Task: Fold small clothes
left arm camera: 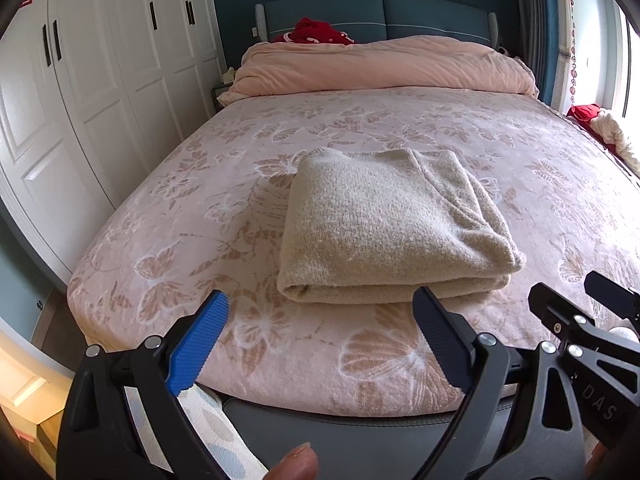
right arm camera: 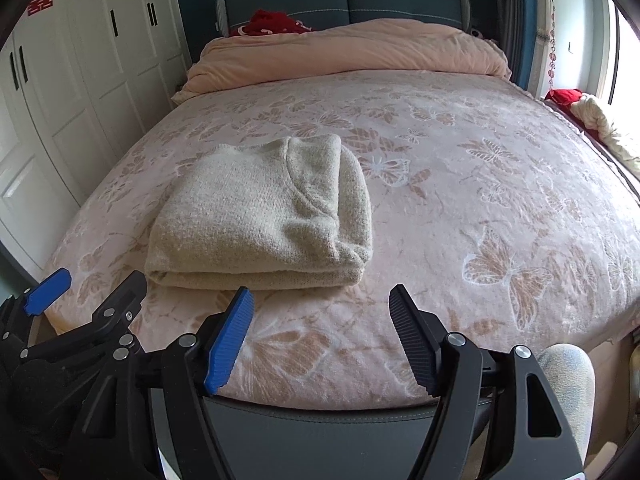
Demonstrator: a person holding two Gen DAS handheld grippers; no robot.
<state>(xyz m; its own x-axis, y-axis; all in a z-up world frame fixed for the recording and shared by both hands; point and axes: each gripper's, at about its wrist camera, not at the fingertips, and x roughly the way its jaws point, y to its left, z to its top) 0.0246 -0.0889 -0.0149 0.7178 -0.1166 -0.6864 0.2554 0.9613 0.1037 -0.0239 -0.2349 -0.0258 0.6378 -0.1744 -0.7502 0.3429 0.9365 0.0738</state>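
One sweater [left arm camera: 384, 224], beige knit, folded into a thick rectangle of several layers. Location: near the foot of the bed [left arm camera: 200, 208], on the butterfly-print cover, well short of the pink quilt [left arm camera: 384, 68] bunched at the headboard. Fold edge faces the grippers; a sleeve or neckline seam shows along its right side, where the layers bulge a little at the near right corner.

Two grippers, both hanging over the foot edge of the bed, pointing down at the cover.
- Left gripper [left arm camera: 320, 344]: fingers wide apart, nothing between them, short of the sweater's near edge.
- Right gripper [right arm camera: 322, 336]: fingers apart, nothing between them, to the right of the sweater and clear of it.

Condition of fold: appears finished or close to it; edges mostly square, right side slightly rounded.

Handling notes, as judgement only:
- If another fold or a tidy is wanted, take the bulging right corner first; pinch all layers together, since a grip on the top layer alone would peel the stack open.
- Keep both grippers level with each other so the bundle does not twist.
- Soft knit on plush cover will drag, so lift rather than slide.

Also present: white wardrobe [left arm camera: 100, 80] at left, red cloth [left arm camera: 320, 32] at headboard.
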